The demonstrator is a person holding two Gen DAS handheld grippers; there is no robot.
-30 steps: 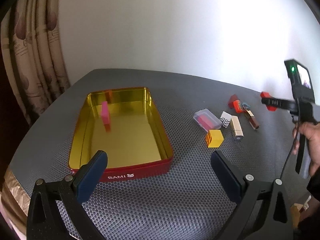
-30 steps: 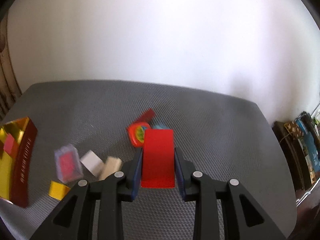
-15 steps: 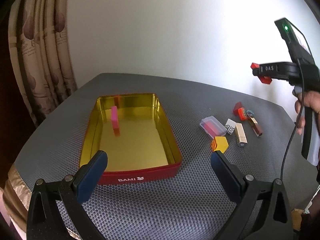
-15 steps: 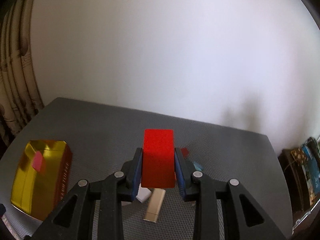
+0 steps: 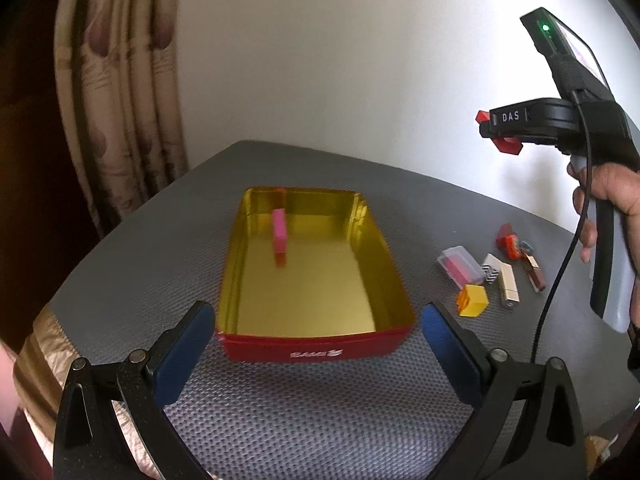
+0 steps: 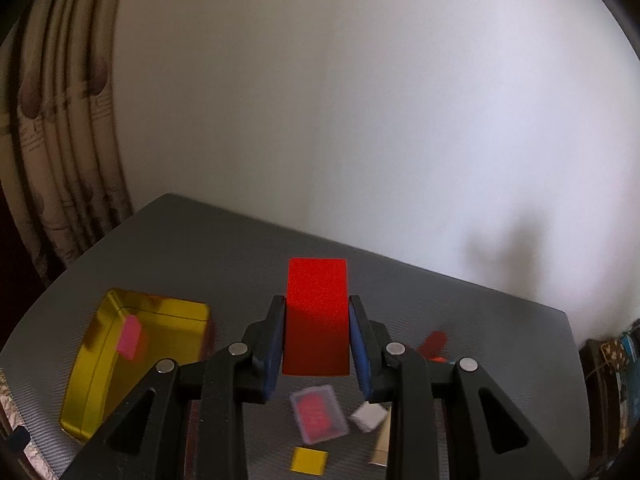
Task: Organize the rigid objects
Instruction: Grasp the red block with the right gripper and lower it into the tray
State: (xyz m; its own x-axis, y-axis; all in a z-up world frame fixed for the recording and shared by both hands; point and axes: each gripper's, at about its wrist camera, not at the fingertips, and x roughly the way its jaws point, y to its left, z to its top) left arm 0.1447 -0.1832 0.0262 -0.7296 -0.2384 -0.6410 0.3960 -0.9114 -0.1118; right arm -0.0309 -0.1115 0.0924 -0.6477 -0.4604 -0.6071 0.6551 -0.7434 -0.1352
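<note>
- The right gripper (image 6: 316,336) is clamped on a red block (image 6: 316,312), which stands upright between the blue pads and juts past their tips; in the left wrist view the same gripper (image 5: 498,132) hangs high above the table (image 5: 280,412), well clear of it
- Below and left of that gripper lies the gold tin (image 6: 86,384), with a pink block (image 6: 129,337) inside it; directly beneath lie a clear case (image 6: 318,414), a white block (image 6: 370,416) and a yellow block (image 6: 309,460)
- The left gripper (image 5: 316,356) hovers spread wide; the red-walled tin (image 5: 316,350) sits just ahead, between its fingers, with the pink block (image 5: 279,234) upright near the far end; the loose pieces lie ahead to its right
</note>
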